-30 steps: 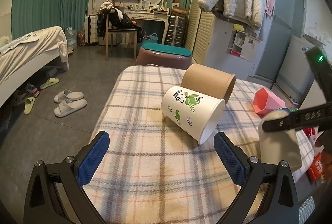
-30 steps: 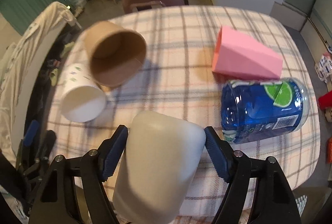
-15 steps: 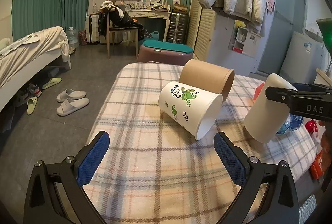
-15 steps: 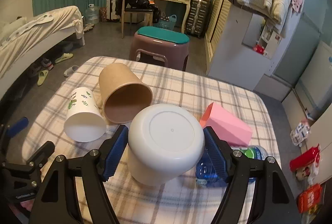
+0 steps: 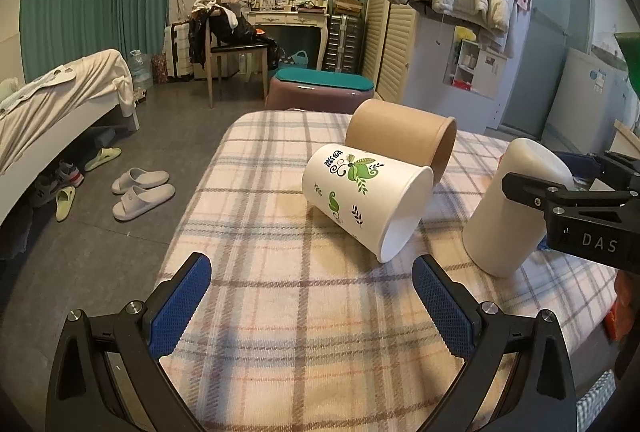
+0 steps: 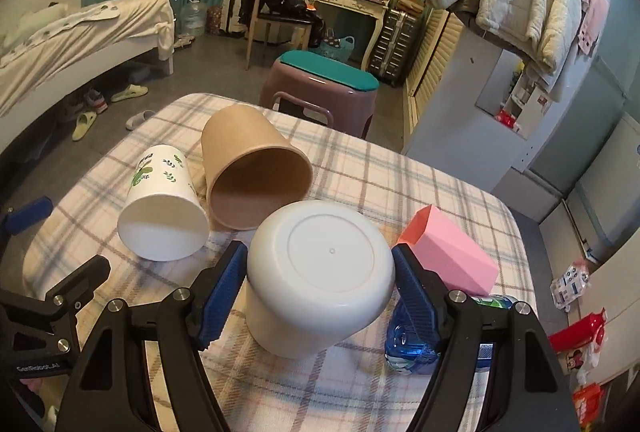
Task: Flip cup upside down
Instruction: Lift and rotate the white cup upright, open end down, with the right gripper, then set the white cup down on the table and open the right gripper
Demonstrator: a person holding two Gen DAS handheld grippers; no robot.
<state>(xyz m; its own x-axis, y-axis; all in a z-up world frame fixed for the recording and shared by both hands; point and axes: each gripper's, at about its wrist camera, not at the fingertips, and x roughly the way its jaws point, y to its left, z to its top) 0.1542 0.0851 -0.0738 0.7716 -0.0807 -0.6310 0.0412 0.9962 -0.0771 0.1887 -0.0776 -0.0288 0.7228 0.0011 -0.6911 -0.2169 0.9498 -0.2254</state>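
My right gripper (image 6: pixel 318 286) is shut on a plain white cup (image 6: pixel 320 278), held upside down and tilted, its base toward the camera and its rim on or just above the plaid tablecloth (image 6: pixel 400 183). In the left wrist view the same white cup (image 5: pixel 514 209) leans at the right, with the right gripper's fingers (image 5: pixel 524 187) across it. My left gripper (image 5: pixel 312 302) is open and empty over the near part of the table, short of a white cup with green leaf print (image 5: pixel 362 197) lying on its side.
A brown paper cup (image 6: pixel 252 171) lies on its side beside the leaf-print cup (image 6: pixel 160 207). A pink box (image 6: pixel 452 252) and a blue bottle (image 6: pixel 412 348) lie right of the held cup. A purple stool (image 6: pixel 324 87) stands beyond the table. A bed (image 5: pixel 52 111) is at left.
My right gripper has turned the white cup from lying flat to base-up and lowered it toward the cloth. The left gripper has stayed put.
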